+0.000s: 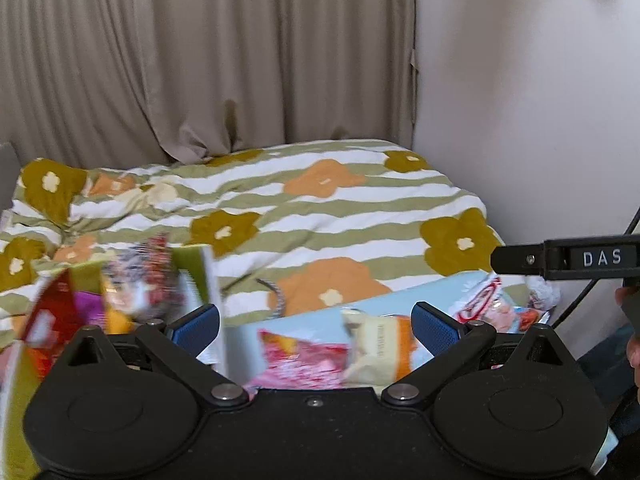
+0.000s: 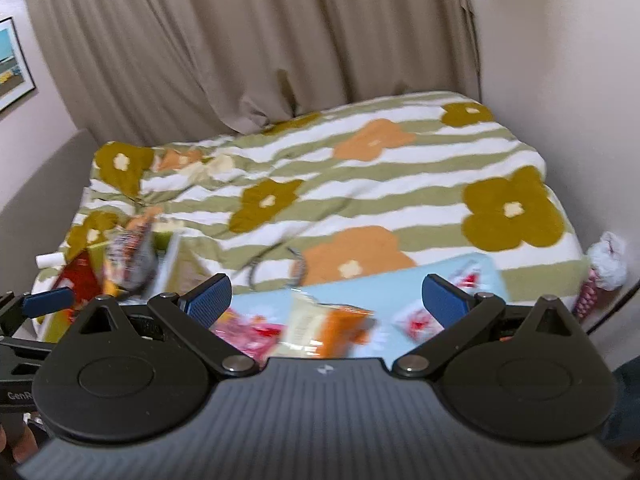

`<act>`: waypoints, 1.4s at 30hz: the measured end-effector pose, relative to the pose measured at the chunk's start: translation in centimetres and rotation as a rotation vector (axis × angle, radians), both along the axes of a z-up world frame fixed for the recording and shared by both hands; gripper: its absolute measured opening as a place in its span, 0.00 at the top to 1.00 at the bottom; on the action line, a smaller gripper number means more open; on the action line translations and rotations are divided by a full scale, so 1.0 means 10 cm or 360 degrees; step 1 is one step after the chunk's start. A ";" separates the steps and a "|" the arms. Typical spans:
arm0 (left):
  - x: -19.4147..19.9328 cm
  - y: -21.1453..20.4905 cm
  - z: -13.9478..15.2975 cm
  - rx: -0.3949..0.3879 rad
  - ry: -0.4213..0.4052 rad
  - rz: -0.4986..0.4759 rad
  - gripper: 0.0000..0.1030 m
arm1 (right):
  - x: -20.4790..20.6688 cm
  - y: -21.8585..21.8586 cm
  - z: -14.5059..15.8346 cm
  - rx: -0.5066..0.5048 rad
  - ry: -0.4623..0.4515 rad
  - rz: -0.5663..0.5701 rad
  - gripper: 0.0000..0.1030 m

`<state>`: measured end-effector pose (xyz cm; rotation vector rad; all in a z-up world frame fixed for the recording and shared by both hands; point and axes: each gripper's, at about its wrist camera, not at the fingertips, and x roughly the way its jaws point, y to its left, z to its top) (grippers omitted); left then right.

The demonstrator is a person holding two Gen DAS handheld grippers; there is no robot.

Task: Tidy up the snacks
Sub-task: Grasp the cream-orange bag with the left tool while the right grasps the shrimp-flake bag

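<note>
Cream-and-orange snack packet lies lengthwise toward the curtain between the left gripper's open jaws; right gripper gapes too.

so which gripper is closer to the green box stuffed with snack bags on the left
Left. The left gripper hangs right beside the green cardboard box, jaws open. The right gripper sits further right, over the pale blue sheet.

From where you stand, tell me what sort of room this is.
Most likely a bedroom in a home. A bed takes up most of the view under a flower-patterned striped duvet, long beige curtains hang behind it, and a framed picture is on the left wall.
</note>
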<state>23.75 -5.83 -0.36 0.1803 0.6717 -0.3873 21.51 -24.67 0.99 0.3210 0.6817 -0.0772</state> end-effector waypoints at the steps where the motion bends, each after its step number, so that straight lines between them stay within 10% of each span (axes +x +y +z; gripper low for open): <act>1: 0.04 -0.10 -0.06 0.0003 0.0020 0.0000 0.00 | 0.01 -0.10 -0.05 -0.0002 0.0017 -0.0003 0.00; 17: 0.48 -1.04 -1.14 0.0306 0.0181 -0.0134 0.04 | 0.44 -0.93 -0.98 0.0001 0.0354 0.0145 0.00; 27: 0.66 -1.22 -1.54 0.0405 0.0281 -0.0127 0.05 | 0.53 -0.91 -1.24 -0.0248 0.0299 0.0336 0.00; 33: 0.71 -1.23 -1.69 0.0440 0.0350 -0.0034 0.31 | 0.58 -0.98 -1.45 -0.0224 0.0357 0.0383 0.00; 42: 0.73 -1.17 -1.71 0.0363 0.0426 0.0020 0.35 | 0.60 -1.03 -1.57 -0.0176 0.0396 0.0420 0.00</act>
